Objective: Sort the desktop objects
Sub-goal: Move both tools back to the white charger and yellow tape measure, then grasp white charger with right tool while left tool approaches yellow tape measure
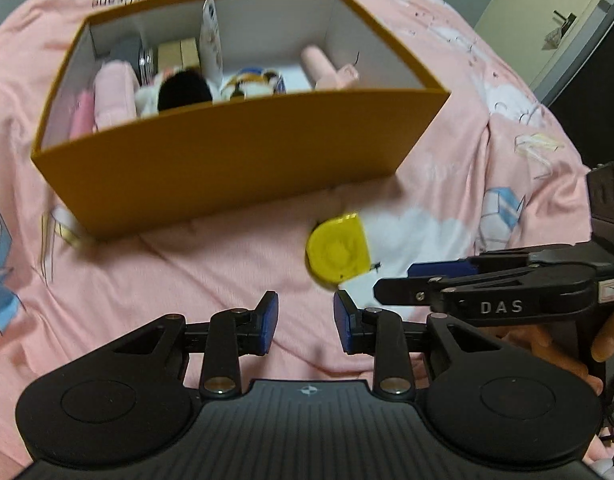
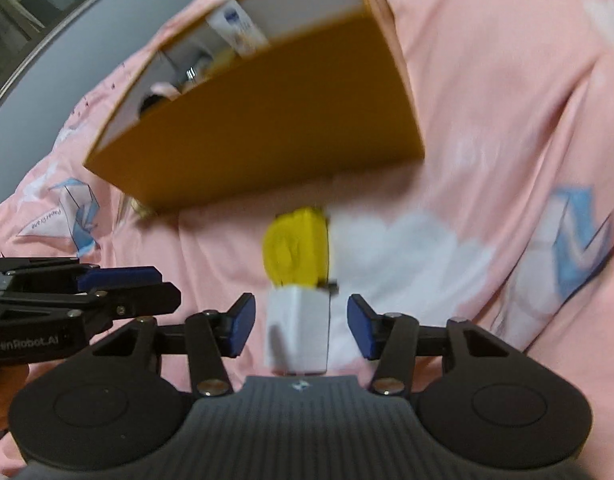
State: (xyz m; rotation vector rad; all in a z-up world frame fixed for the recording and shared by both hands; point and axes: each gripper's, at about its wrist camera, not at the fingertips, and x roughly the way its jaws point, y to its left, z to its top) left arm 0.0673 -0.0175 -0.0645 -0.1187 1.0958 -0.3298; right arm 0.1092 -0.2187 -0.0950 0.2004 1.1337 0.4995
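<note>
Nearest to us, our left gripper [image 1: 305, 318] hangs above the pink sheet [image 1: 227, 264] with its blue pads [image 1: 269, 322] apart and nothing between them. Our right gripper [image 2: 301, 322] also has its jaws spread, and a white block with a yellow cap [image 2: 299, 276] lies between the two pads, touching neither as far as the blur lets us tell. In the left wrist view that same object shows mostly as its yellow end [image 1: 338, 253], lying on the sheet just beyond the left gripper's right pad, with the right gripper [image 1: 391, 284] reaching in from the right beside it. In the right wrist view the left gripper [image 2: 163, 286] sits at the near left, close beside the right one.

Farther off stands the open orange box [image 1: 227, 152], its near wall facing us. An upright divider [image 1: 211, 36] splits it. The left compartment holds pink rolled items [image 1: 113, 96], a black-and-white plush thing [image 1: 179, 90] and small boxes [image 1: 179, 54] at the back. The right compartment holds a round patterned item [image 1: 253, 80] and a pink piece [image 1: 329, 70]. At the far right we see a pale door [image 1: 547, 28].
</note>
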